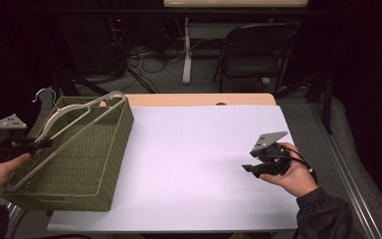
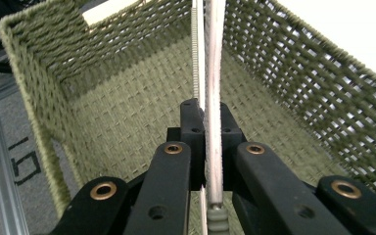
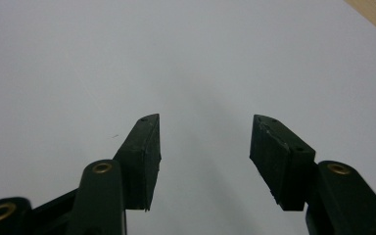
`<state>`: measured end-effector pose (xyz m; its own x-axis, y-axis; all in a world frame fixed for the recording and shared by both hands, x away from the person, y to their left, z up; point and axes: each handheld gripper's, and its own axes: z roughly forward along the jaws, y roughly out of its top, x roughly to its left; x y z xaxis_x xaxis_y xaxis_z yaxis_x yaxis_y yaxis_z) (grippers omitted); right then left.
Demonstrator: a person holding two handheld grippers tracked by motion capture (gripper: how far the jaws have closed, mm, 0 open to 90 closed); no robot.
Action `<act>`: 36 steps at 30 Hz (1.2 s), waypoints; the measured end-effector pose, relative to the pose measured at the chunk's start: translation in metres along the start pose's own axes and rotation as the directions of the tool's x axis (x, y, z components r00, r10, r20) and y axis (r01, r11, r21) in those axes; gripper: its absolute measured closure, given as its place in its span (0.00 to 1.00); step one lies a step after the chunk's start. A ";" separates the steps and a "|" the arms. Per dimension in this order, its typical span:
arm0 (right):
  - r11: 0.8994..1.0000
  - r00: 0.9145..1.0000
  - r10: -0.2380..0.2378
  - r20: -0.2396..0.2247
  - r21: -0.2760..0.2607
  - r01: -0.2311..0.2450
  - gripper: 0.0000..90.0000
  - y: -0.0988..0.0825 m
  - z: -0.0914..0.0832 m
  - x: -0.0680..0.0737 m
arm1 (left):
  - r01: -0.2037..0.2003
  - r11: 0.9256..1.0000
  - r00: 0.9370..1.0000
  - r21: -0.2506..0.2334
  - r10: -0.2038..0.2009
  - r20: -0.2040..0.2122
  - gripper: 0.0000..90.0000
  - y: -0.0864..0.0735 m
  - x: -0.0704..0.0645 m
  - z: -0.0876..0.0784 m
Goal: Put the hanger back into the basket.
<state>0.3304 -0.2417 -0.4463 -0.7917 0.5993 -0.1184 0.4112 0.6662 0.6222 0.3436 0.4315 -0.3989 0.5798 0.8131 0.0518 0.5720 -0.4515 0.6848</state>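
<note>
The hanger [image 1: 69, 118] is a pale, cream-coloured clothes hanger with a thin triangular frame and a silvery wire hook at its top, which rises past the far left corner of the basket [image 1: 87, 169]. It lies slanted across the open top of the basket, its long bar running from the near left corner toward the far right rim. In the left gripper view the hanger [image 2: 214, 73] appears as a narrow off-white bar with a ridged, notched strip beside it and a grey ribbed sleeve at the lower end.

The left hand-held gripper [image 1: 44, 144] has its jaws pressed together on that bar, pinching the hanger at the basket's left edge; in the left gripper view the left hand-held gripper [image 2: 210, 132] shows the pads tight against both sides of the bar, above the basket's inside.

The basket is olive-green woven wicker, rectangular and deep, standing on the left end of the desk [image 1: 199, 164], whose top is covered in white with a wooden strip along the far edge.

The right hand-held gripper [image 1: 248, 169] is held over the right part of the desk, jaws spread with nothing between them; the right gripper view shows the right hand-held gripper [image 3: 204, 156] over bare white surface.

No brand, label or readable writing can be made out on the hanger or the basket.
</note>
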 end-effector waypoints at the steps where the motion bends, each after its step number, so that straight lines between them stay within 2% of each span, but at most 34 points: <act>1: 1.000 1.000 0.000 0.000 0.000 0.000 0.50 0.000 0.000 0.000 | 0.001 1.000 1.000 0.004 -0.001 -0.001 0.97 -0.002 0.001 0.000; 7: 1.000 1.000 -0.001 -0.004 0.007 0.001 0.50 -0.001 0.003 0.000 | 0.019 1.000 1.000 0.005 -0.019 0.008 0.97 -0.012 0.005 0.011; 10: 1.000 1.000 0.001 -0.008 0.005 -0.001 0.50 0.000 0.004 0.001 | 0.016 0.999 1.000 0.030 -0.016 0.011 0.97 -0.015 0.005 0.021; 11: 1.000 1.000 -0.002 -0.006 0.020 0.002 0.50 0.000 0.004 0.001 | 0.017 0.999 1.000 0.048 -0.018 0.012 0.97 -0.017 0.005 0.025; 14: 1.000 1.000 -0.002 -0.006 0.020 0.003 0.50 0.001 0.004 0.002 | 0.023 0.997 0.999 0.069 -0.025 0.029 0.97 -0.023 0.004 0.038; 16: 1.000 1.000 -0.002 -0.006 0.019 0.002 0.50 0.001 0.004 0.002 | 0.027 0.997 0.999 0.077 -0.029 0.026 0.97 -0.026 0.003 0.045; 20: 1.000 1.000 -0.001 -0.011 0.004 0.001 0.50 0.000 0.005 0.001 | 0.041 0.991 0.999 0.130 -0.044 0.020 0.97 -0.033 0.003 0.060; 21: 1.000 1.000 0.006 -0.009 -0.011 -0.006 0.50 -0.002 0.006 0.001 | 0.050 0.990 0.999 0.133 -0.052 0.015 0.97 -0.035 0.003 0.064; 24: 1.000 1.000 0.005 -0.010 -0.004 -0.005 0.50 -0.002 0.006 0.001 | 0.073 0.985 0.997 0.154 -0.074 -0.005 0.96 -0.038 0.003 0.069; 26: 1.000 1.000 0.002 -0.013 0.021 -0.002 0.50 -0.001 0.004 0.001 | 0.091 0.986 0.996 0.143 -0.088 -0.029 0.84 -0.039 0.003 0.069; 28: 1.000 1.000 0.003 -0.013 0.002 -0.003 0.50 -0.002 0.005 0.001 | 0.101 0.986 0.994 0.131 -0.095 -0.052 0.77 -0.039 0.004 0.065; 29: 1.000 1.000 0.001 -0.011 0.020 -0.001 0.50 -0.001 0.003 0.001 | 0.110 0.987 0.993 0.116 -0.104 -0.057 0.71 -0.040 0.004 0.063; 31: 1.000 1.000 0.003 -0.012 0.002 -0.003 0.50 -0.002 0.004 0.001 | 0.118 0.989 0.992 0.090 -0.113 -0.056 0.71 -0.041 0.005 0.057; 32: 1.000 1.000 0.000 -0.008 0.016 0.000 0.50 -0.002 0.003 0.001 | 0.126 0.989 0.991 0.079 -0.122 -0.052 0.68 -0.042 0.005 0.054; 35: 1.000 1.000 0.004 -0.011 -0.003 -0.004 0.50 -0.003 0.003 0.003 | 0.094 0.996 0.994 0.001 -0.094 -0.063 0.62 -0.044 0.002 0.047; 36: 1.000 1.000 0.004 -0.011 -0.003 -0.004 0.50 -0.003 0.003 0.003 | 0.080 0.996 0.995 -0.032 -0.081 -0.054 0.62 -0.044 0.000 0.045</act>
<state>0.3286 -0.2406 -0.4508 -0.7949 0.5970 -0.1080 0.4128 0.6627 0.6248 0.3445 0.4349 -0.4615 0.4993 0.8657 0.0350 0.5977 -0.3734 0.7094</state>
